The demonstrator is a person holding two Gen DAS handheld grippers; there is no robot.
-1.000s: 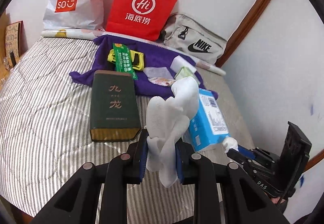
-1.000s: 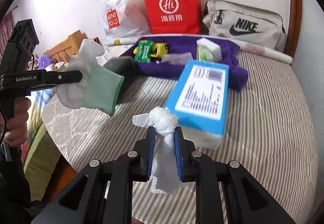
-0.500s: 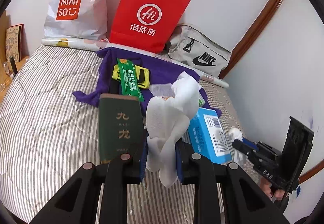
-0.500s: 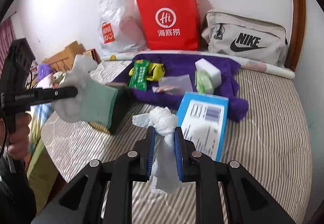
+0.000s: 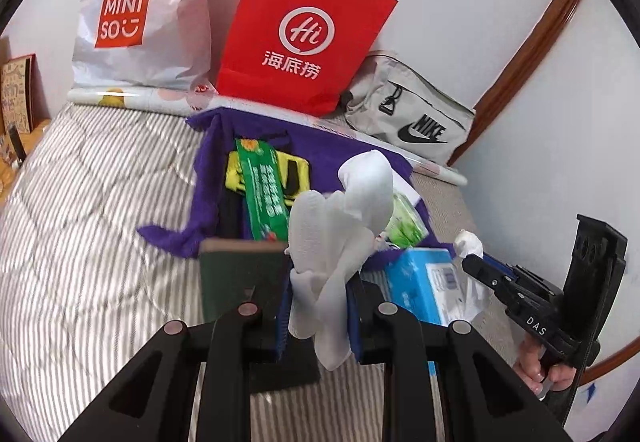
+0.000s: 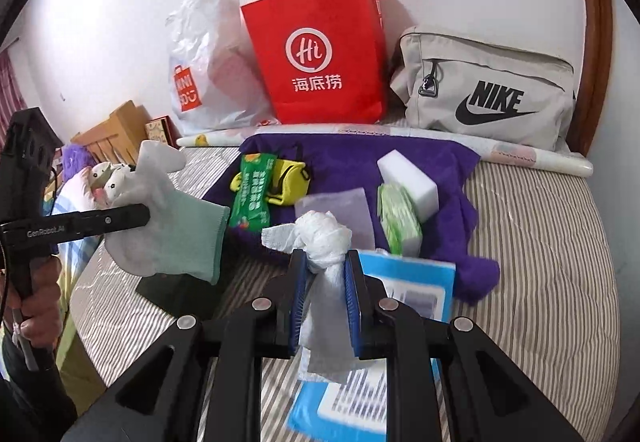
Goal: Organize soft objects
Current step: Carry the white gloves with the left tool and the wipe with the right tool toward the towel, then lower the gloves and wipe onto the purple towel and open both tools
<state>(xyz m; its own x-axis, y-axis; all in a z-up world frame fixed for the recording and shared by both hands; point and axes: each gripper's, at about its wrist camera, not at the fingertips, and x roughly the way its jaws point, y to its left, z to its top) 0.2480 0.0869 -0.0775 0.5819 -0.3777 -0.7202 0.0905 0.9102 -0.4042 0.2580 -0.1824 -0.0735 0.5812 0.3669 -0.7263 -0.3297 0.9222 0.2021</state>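
The white glove (image 5: 340, 242) hangs pinched between the blue pads of the left tool (image 5: 320, 316), raised above the striped bed (image 5: 100, 202). In the left wrist view the whole scene has slid toward the camera over the last second: the purple towel (image 5: 208, 162) and the dark green box (image 5: 240, 274) now sit much closer beneath the glove than they did, and the box is partly hidden behind the tool's fingers. The red paper bag (image 5: 296, 38), standing behind the purple towel against the wall, looms larger. To the right of the towel the right tool (image 5: 476, 262) comes into view with a white wad at its tip, near the blue box (image 5: 420, 282).

In the right wrist view the crumpled tissue (image 6: 324, 242) is clamped in the right tool (image 6: 326, 298), its loose tail drooping below the pads. The blue box (image 6: 408, 282) has dropped under this tool, at the near edge of the purple towel (image 6: 440, 162), where a second ago it lay further ahead. The left tool (image 6: 132, 216) holds the glove (image 6: 168, 226), whose green cuff is visible here, left of the towel.

Both soft items seem to be travelling toward the towel, which already carries a white sponge (image 6: 408, 178) and a green packet (image 6: 254, 194), so setting them down there is likely the next step.
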